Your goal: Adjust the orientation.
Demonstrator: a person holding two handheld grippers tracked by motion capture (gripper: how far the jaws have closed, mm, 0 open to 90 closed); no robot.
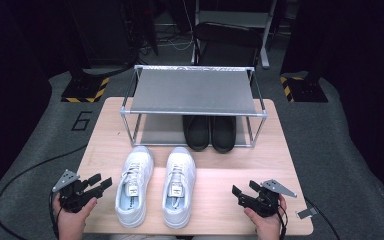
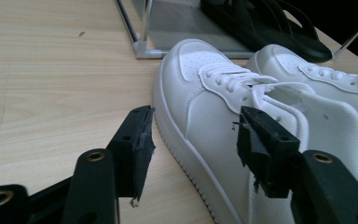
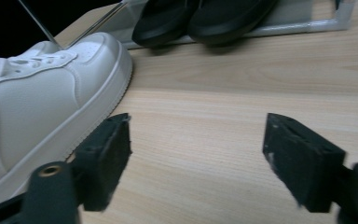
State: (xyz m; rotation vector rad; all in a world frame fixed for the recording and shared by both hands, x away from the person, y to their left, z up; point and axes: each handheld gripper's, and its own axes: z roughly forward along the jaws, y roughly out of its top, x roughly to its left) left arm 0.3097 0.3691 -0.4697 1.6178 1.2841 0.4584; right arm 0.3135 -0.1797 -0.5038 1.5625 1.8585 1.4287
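Gripping the light left sneaker point(image 2: 205, 121) suits its stiff padded collar, just ahead of the released left claw point(image 2: 191, 144); right claw point(image 3: 196, 154) released too.

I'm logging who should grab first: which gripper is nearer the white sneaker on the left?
Left. The left gripper sits just beside the left white sneaker; the right gripper is beyond the other sneaker.

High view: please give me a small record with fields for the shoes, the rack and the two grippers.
white shoes: pair, side by side on table, toes toward rack
black shoes: pair on lower shelf
rack: top shelf bare
left hand-held gripper: open, left of white shoes, holds nothing
right hand-held gripper: open, right of white shoes, holds nothing
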